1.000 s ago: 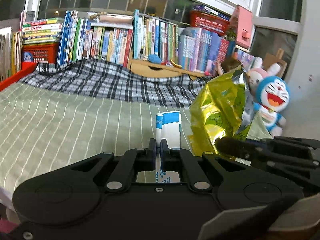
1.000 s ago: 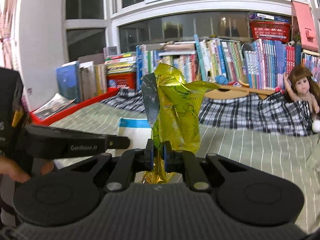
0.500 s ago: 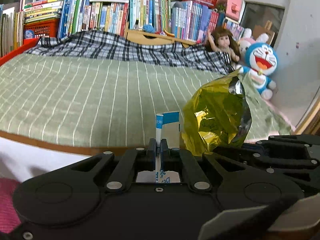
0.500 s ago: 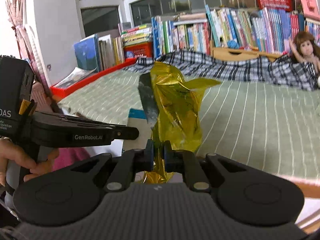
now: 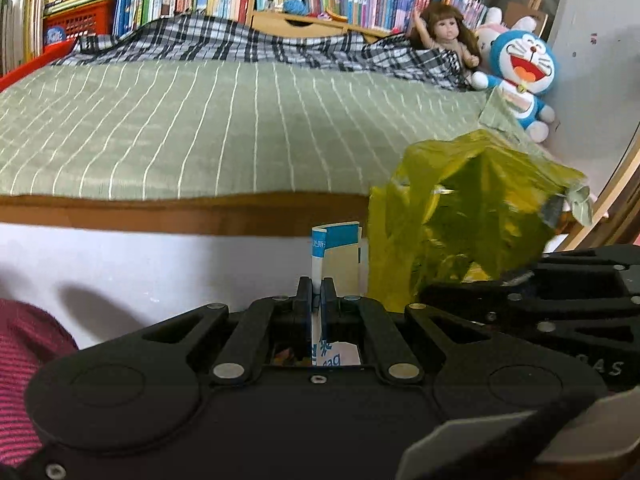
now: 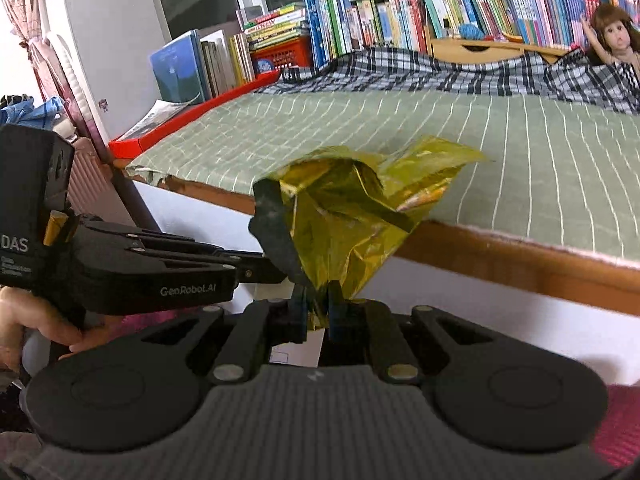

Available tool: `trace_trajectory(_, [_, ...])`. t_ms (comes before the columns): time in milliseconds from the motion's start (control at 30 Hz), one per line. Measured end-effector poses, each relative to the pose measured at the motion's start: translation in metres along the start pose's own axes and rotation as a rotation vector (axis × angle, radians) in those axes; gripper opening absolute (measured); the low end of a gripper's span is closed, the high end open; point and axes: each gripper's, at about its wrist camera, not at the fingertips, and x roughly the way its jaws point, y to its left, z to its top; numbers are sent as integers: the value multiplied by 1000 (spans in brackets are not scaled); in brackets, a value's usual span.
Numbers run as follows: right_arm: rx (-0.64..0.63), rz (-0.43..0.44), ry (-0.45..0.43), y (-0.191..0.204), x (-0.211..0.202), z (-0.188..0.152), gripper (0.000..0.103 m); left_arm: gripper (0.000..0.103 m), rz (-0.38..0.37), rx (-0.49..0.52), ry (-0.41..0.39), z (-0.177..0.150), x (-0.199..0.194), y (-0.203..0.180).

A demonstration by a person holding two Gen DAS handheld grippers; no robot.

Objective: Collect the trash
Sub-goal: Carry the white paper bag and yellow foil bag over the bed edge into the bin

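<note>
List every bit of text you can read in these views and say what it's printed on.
"GenRobot.AI": side of the left gripper, right wrist view.
"DAS": its black housing; smaller lines below are unreadable.
"AS": faint, on the right gripper body, left wrist view.
Blue print on the white packet: too blurred.
Book spines: too small.
Gold wrapper: nothing readable.

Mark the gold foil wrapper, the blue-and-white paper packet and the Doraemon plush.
gold foil wrapper (image 6: 352, 216), right wrist view, crumpled middle above the claw.
blue-and-white paper packet (image 5: 340, 256), left wrist view, white face under the blue band.
Doraemon plush (image 5: 524, 64), left wrist view, its face.
</note>
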Motion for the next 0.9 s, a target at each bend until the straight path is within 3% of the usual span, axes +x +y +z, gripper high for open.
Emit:
trace_trajectory(167, [13, -3, 16, 3, -6, -9, 12, 4, -16, -51, 43, -12, 2, 12])
trace_trajectory(533, [40, 5, 116, 4, -13, -36, 12, 4, 9, -59, 91, -31, 9, 20])
trace_trajectory(900, [101, -34, 286, -24, 56, -66, 12, 4, 85, -44, 237, -49, 88, 21])
